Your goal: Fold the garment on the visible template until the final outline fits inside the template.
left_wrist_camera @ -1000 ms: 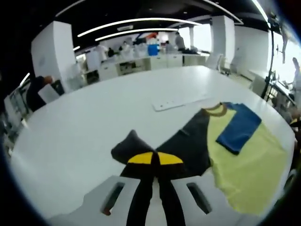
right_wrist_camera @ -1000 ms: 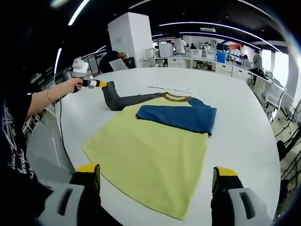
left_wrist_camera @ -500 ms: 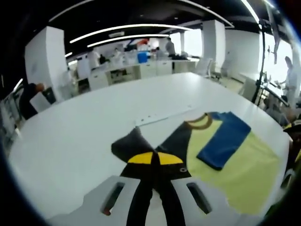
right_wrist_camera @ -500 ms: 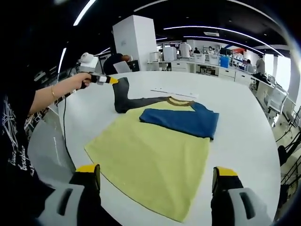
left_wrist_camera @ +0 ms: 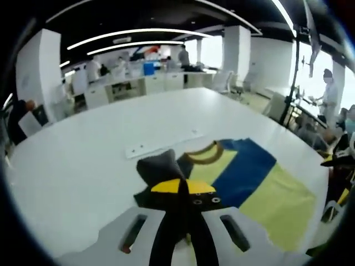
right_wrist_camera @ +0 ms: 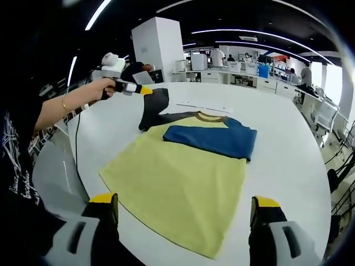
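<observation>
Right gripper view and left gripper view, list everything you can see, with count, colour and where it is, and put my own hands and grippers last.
garment: one, yellow body with brown collar, flat on the table.
blue sleeve: one, folded across the chest.
dark grey sleeve: one, lifted off the table at the garment's far left in the right gripper view.
table: one, white, under the garment.
white strip: one, flat on the table beyond the collar.
white pillar: one, behind the table.
background people: several, at the far benches, too small to count.
left gripper: yellow-tipped, shut on the dark grey sleeve.
hand: one, holding the left gripper.
right gripper: yellow-tipped, open, near the hem.
</observation>
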A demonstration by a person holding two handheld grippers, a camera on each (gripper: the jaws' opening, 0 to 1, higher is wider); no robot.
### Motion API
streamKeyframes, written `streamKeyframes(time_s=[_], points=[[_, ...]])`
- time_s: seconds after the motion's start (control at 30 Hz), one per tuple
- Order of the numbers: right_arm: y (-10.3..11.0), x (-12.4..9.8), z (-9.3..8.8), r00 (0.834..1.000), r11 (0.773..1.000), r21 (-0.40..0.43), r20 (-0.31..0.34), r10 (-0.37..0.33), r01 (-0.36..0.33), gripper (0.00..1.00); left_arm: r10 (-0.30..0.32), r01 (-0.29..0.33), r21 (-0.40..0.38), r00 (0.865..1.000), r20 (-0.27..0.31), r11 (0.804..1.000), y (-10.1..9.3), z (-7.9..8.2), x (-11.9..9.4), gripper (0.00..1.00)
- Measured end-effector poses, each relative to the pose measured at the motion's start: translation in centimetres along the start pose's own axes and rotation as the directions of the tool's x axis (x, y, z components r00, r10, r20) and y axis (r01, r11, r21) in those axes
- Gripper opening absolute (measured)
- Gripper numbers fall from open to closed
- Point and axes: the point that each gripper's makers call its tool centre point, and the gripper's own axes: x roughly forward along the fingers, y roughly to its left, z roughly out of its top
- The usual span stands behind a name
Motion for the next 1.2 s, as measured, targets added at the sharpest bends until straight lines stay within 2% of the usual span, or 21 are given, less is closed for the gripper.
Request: streamKeyframes(time_s=[0.3,0.43,0.6,0.7,0.97,1.13,1.2], points=[[0.4,0.1,-0.2,1.000,1.000,0.003,-0.009,0.006,-0.006,0.99,-0.046,0.046,0.022,0.999,0.013,0.999,-3.0,1.5,1.7,0.00],[0.4,0.1,-0.3,1.000,1.000,0.007,-0.015,0.006,-0.006,0.99,-0.068,0.068,0.004,0.997,0.025,0.998,-4.4,2.1,2.5,0.00],[0.2,0.1,-0.5,1.000,1.000,0.013,-0.023,-0.004,0.004,0.99,-0.091,0.091,0.008,0.996,0.019,0.996,-6.1,2.2,3.5,0.00],[0.1,0.0,-0.6,1.000,1.000,0.017,-0.024,-0.009,0.009,0.99,-0.108,0.108,0.014,0.994,0.009,0.994,-7.2,2.0,4.4,0.00],[0.0,0.1,-1.1,0.999,1.000,0.028,-0.036,-0.014,0.015,0.99,-0.139,0.138,-0.033,0.990,-0.005,0.990,-9.3,1.2,5.9,0.00],[-0.1,0.2,-1.2,0.999,0.999,0.031,-0.044,-0.011,0.012,0.99,-0.153,0.150,-0.098,0.988,-0.024,0.984,-10.3,-0.3,7.0,0.00],[-0.2,0.3,-1.2,0.999,0.999,0.033,-0.045,-0.012,0.013,0.99,-0.155,0.152,-0.100,0.987,-0.032,0.983,-10.6,-0.9,7.3,0.00]])
